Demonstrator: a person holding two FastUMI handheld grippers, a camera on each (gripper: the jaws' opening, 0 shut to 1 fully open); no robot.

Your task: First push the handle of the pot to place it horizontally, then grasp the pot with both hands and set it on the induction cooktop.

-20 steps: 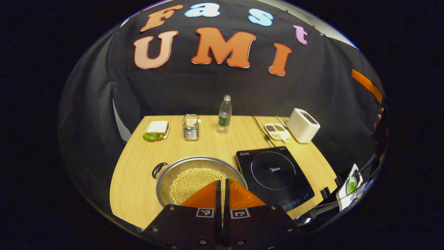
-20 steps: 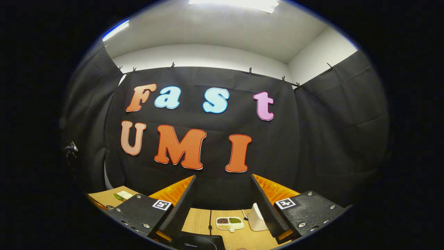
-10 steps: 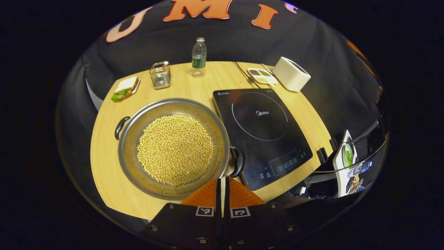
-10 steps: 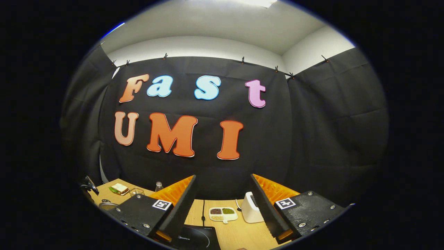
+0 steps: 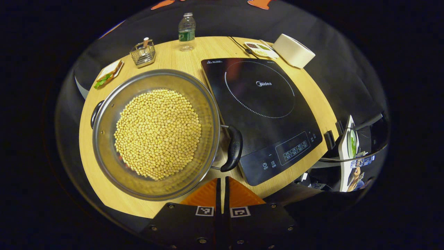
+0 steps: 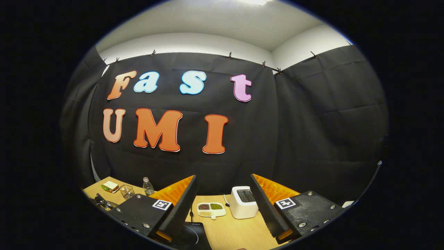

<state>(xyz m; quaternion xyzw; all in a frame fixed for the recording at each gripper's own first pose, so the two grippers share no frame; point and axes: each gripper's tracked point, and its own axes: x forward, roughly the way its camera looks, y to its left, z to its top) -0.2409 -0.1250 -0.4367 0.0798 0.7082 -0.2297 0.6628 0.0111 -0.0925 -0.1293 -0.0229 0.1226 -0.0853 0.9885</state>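
A wide steel pot (image 5: 104, 146) full of yellow beans sits on the wooden table (image 5: 173, 59) in the left gripper view. Its two black handles lie on a slant: one at the left rim (image 5: 94, 113), the other (image 5: 233, 148) near me, touching or overlapping the edge of the black induction cooktop (image 5: 263, 104). My left gripper (image 5: 222, 182) is shut with nothing in it, hovering just in front of the pot's near rim and close to the near handle. My right gripper (image 6: 223, 177) hangs open and empty high over the table, facing the wall, with a corner of the cooktop (image 6: 189, 238) below it.
At the table's back stand a water bottle (image 5: 186, 27), a wire rack (image 5: 142, 55), a sandwich on a plate (image 5: 107, 73), a divided dish of beans (image 5: 258, 48) and a white box-shaped appliance (image 5: 293, 50). A cable (image 5: 237, 43) runs to the cooktop. The table's front edge is right below me.
My left gripper has tilted down and moved in over the pot, which now looms larger with its near handle in sight. My right gripper has drifted slightly, still open.
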